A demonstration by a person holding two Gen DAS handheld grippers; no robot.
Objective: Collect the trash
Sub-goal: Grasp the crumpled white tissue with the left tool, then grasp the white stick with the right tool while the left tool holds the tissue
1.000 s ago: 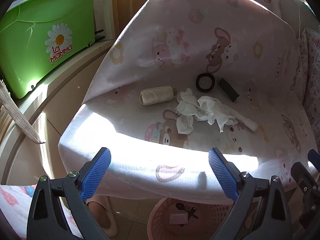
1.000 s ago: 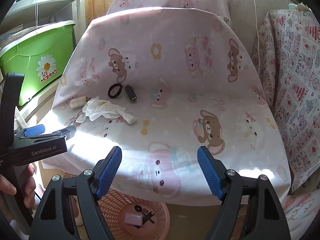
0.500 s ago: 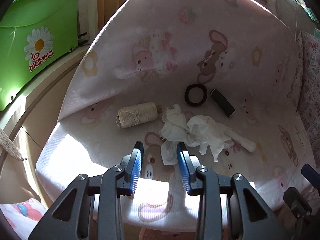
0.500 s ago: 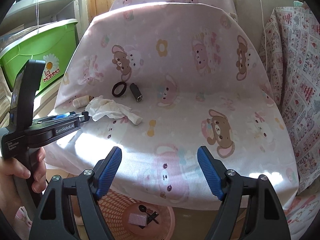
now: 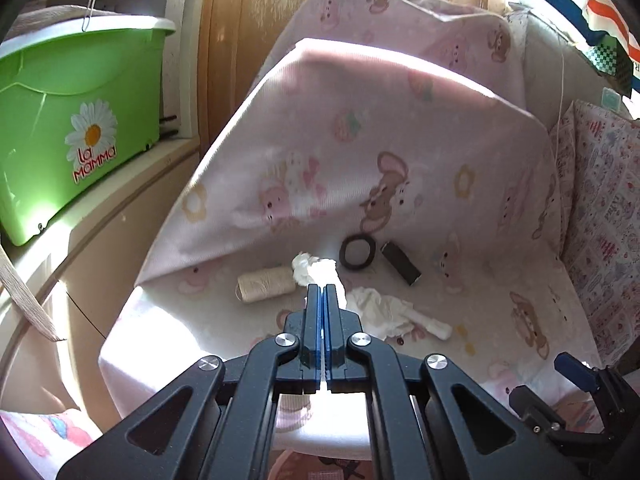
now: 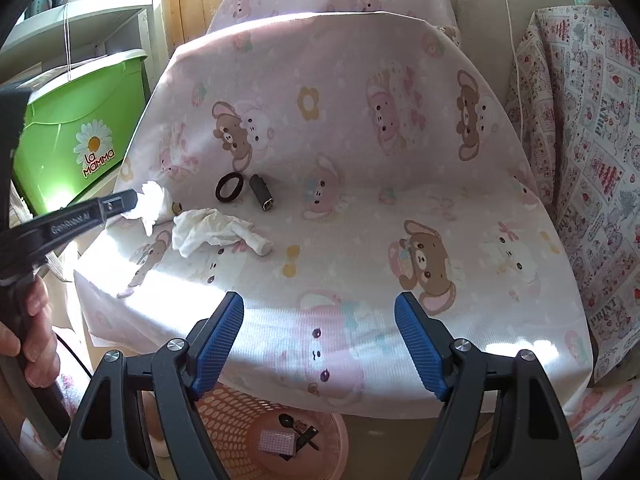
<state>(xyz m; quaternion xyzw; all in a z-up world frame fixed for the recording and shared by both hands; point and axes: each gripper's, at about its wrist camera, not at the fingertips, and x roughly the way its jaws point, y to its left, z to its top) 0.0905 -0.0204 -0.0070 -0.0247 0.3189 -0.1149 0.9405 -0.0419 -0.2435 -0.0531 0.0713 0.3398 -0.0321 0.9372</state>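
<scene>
My left gripper (image 5: 322,292) is shut on a crumpled white tissue (image 5: 316,270) and holds it lifted above the chair seat; it shows in the right wrist view too (image 6: 154,202). A second crumpled tissue (image 5: 384,312) lies on the seat (image 6: 212,232) beside a small white tube (image 6: 260,245). My right gripper (image 6: 318,332) is open and empty, in front of the seat's front edge. A pink trash basket (image 6: 336,440) stands on the floor below the seat.
A cream thread spool (image 5: 265,285), a black ring (image 5: 357,252) and a black cylinder (image 5: 401,263) lie on the pink bear-print chair cover (image 6: 360,128). A green La Mamma tub (image 5: 76,128) sits on a shelf at left. A patterned cushion (image 6: 592,140) is at right.
My left gripper moved in over the seat, closed on one tissue and lifted it away from the other tissue. My right gripper stayed open and shifted little.
</scene>
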